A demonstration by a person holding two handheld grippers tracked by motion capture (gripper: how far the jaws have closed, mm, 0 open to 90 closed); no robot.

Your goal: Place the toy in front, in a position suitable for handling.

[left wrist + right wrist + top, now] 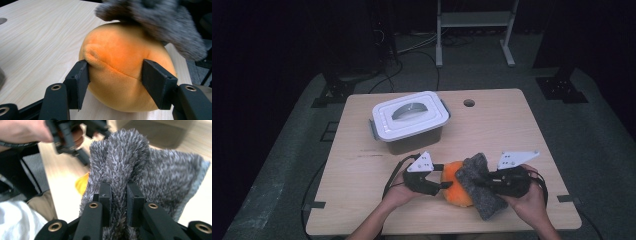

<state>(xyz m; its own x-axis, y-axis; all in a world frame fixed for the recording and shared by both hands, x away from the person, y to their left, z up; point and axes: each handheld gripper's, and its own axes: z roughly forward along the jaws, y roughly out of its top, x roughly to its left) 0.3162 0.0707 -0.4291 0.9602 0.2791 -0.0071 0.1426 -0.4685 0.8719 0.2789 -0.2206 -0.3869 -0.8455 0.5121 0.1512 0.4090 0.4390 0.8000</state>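
Note:
An orange plush ball (455, 187) lies near the table's front edge, and in the left gripper view the orange plush ball (125, 70) sits between the two pads. My left gripper (443, 176) (117, 77) is shut on its left side, with both pads pressing into the plush. A grey fuzzy cloth (474, 167) (155, 17) drapes over the ball's right and top. My right gripper (479, 181) (119, 195) is shut on a bunched fold of this cloth (150, 170). A sliver of orange (82, 185) peeks from under the cloth.
A white lidded plastic box (409, 120) with a grey handle stands at the table's middle back. The wooden table (512, 130) has a round hole (469, 103) near its far edge. A metal frame (474, 20) and cables stand on the floor behind.

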